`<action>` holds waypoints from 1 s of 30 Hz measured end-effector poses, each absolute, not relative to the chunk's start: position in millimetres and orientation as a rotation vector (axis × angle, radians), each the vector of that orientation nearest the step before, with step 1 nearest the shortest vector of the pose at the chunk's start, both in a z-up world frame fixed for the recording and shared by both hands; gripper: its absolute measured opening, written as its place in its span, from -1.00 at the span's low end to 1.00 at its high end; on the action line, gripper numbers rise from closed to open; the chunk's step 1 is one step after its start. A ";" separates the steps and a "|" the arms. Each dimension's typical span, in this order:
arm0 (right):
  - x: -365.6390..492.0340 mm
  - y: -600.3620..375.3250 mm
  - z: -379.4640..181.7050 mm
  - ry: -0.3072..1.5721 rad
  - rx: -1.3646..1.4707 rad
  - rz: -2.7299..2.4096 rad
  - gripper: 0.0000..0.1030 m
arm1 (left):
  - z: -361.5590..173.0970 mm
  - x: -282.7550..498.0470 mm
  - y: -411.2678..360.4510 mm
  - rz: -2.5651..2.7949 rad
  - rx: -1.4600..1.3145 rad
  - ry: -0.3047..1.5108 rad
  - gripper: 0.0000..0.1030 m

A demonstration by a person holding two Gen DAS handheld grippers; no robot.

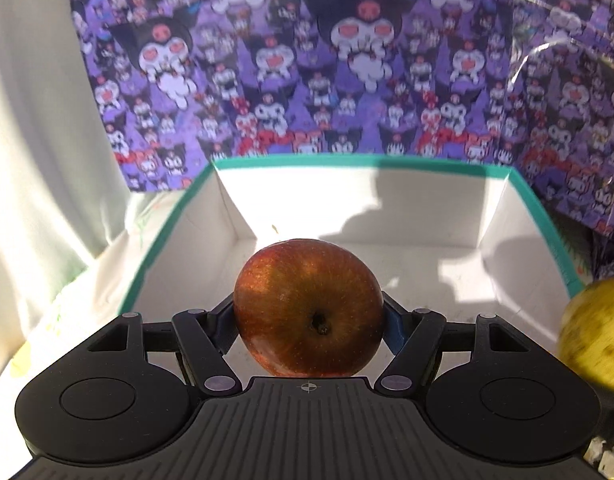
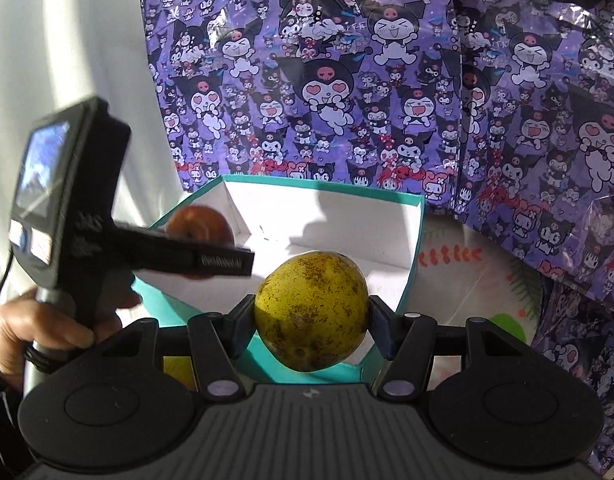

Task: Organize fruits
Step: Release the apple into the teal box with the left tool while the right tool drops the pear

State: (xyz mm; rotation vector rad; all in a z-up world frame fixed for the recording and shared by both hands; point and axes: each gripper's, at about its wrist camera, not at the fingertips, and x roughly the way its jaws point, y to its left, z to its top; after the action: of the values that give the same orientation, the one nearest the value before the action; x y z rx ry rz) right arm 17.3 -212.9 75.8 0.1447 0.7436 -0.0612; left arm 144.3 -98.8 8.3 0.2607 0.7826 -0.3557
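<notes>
My left gripper (image 1: 309, 312) is shut on a red apple (image 1: 309, 308) and holds it over the near part of a white box with a teal rim (image 1: 347, 160). My right gripper (image 2: 311, 314) is shut on a speckled yellow fruit (image 2: 311, 316) above the box's near teal wall (image 2: 319, 374). The yellow fruit also shows at the right edge of the left wrist view (image 1: 595, 332). The left gripper and its apple (image 2: 199, 224) show at the left in the right wrist view, over the box's left rim. The box's visible floor holds nothing.
A purple cartoon-print bag (image 2: 387, 80) stands behind the box and runs down its right side. A white curtain (image 1: 35, 120) hangs at the left. A patterned white cloth (image 2: 487, 264) lies under the box. Another yellow fruit (image 2: 177, 368) peeks out by the box's near left.
</notes>
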 end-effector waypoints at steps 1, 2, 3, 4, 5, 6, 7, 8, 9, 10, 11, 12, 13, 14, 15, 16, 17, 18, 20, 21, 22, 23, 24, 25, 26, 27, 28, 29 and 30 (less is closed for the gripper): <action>18.3 -213.2 75.7 0.742 0.143 -0.062 0.13 | 4.9 146.6 -100.0 -0.354 0.264 0.791 0.44; 19.4 -213.2 75.4 0.743 0.141 -0.065 0.13 | 1.7 149.0 -100.6 -0.355 0.266 0.800 0.44; 20.4 -213.3 75.2 0.744 0.141 -0.066 0.13 | -1.2 150.7 -101.2 -0.353 0.267 0.810 0.44; 21.6 -213.4 75.0 0.745 0.142 -0.065 0.13 | -4.2 152.2 -101.9 -0.352 0.271 0.819 0.44; 22.5 -213.3 75.1 0.745 0.141 -0.065 0.13 | -7.8 153.9 -102.8 -0.349 0.276 0.828 0.44; 23.2 -213.2 74.9 0.744 0.141 -0.065 0.13 | -10.3 155.4 -103.3 -0.345 0.280 0.839 0.44; 24.1 -212.9 74.7 0.742 0.140 -0.063 0.13 | -12.9 157.0 -103.5 -0.341 0.285 0.849 0.44; 25.2 -212.7 74.4 0.742 0.135 -0.064 0.13 | -15.6 158.5 -103.6 -0.339 0.286 0.858 0.44; 25.9 -212.6 74.3 0.741 0.134 -0.067 0.13 | -17.8 160.1 -103.6 -0.336 0.285 0.868 0.44; 26.7 -212.6 74.0 0.740 0.131 -0.068 0.13 | -20.5 161.4 -104.3 -0.334 0.286 0.878 0.44; 27.3 -212.6 73.7 0.741 0.129 -0.068 0.13 | -22.5 162.5 -104.9 -0.334 0.288 0.886 0.44; 27.8 -213.0 73.6 0.741 0.132 -0.070 0.13 | -24.3 163.2 -105.4 -0.335 0.291 0.892 0.44; 28.4 -213.2 73.5 0.741 0.131 -0.071 0.13 | -26.2 163.9 -106.1 -0.336 0.296 0.897 0.44; 28.8 -213.3 73.3 0.741 0.128 -0.071 0.13 | -28.5 165.2 -106.7 -0.333 0.301 0.907 0.44; 29.5 -213.8 73.1 0.741 0.128 -0.074 0.13 | -31.1 166.8 -107.0 -0.329 0.303 0.916 0.44; 30.0 -214.2 73.0 0.741 0.128 -0.075 0.13 | -33.9 169.0 -107.5 -0.324 0.306 0.927 0.44; 30.5 -214.6 72.6 0.741 0.125 -0.076 0.13 | -35.7 170.2 -107.6 -0.316 0.308 0.934 0.44; 30.9 -215.3 72.4 0.741 0.127 -0.079 0.13 | -36.4 170.4 -107.9 -0.314 0.312 0.935 0.44; 32.0 -216.1 71.7 0.743 0.127 -0.079 0.13 | -36.6 171.3 -108.7 -0.314 0.319 0.934 0.44; 32.3 -216.3 71.2 0.744 0.127 -0.081 0.13 | -36.7 171.7 -108.8 -0.312 0.320 0.936 0.44; 32.5 -216.6 70.9 0.745 0.127 -0.083 0.13 | -37.0 172.1 -108.9 -0.312 0.321 0.938 0.44; 32.6 -217.0 70.6 0.745 0.126 -0.082 0.13 | -36.8 171.8 -109.0 -0.315 0.324 0.938 0.44; 32.6 -217.1 70.7 0.745 0.128 -0.084 0.13 | -36.9 172.2 -109.1 -0.317 0.325 0.941 0.44; 32.9 -217.4 70.4 0.745 0.128 -0.087 0.13 | -36.6 172.4 -109.5 -0.317 0.326 0.941 0.45; 33.3 -217.8 69.9 0.747 0.128 -0.088 0.13 | -36.8 172.2 -109.6 -0.316 0.328 0.942 0.44; 33.7 -218.3 69.6 0.747 0.130 -0.089 0.13 | -36.1 171.6 -109.7 -0.314 0.328 0.939 0.42; 34.0 -218.6 69.3 0.747 0.131 -0.090 0.13 | -34.4 170.6 -109.8 -0.319 0.328 0.931 0.44; 34.5 -218.9 69.1 0.748 0.130 -0.091 0.13 | -31.7 169.2 -109.7 -0.325 0.327 0.924 0.44; 34.6 -219.0 69.0 0.748 0.130 -0.092 0.13 | -29.1 168.0 -109.6 -0.327 0.324 0.914 0.48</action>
State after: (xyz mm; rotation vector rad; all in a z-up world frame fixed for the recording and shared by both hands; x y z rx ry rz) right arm 34.6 -219.0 69.0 0.1295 0.7482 -0.0923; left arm 168.0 -109.6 -29.1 0.3243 0.9142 -0.3272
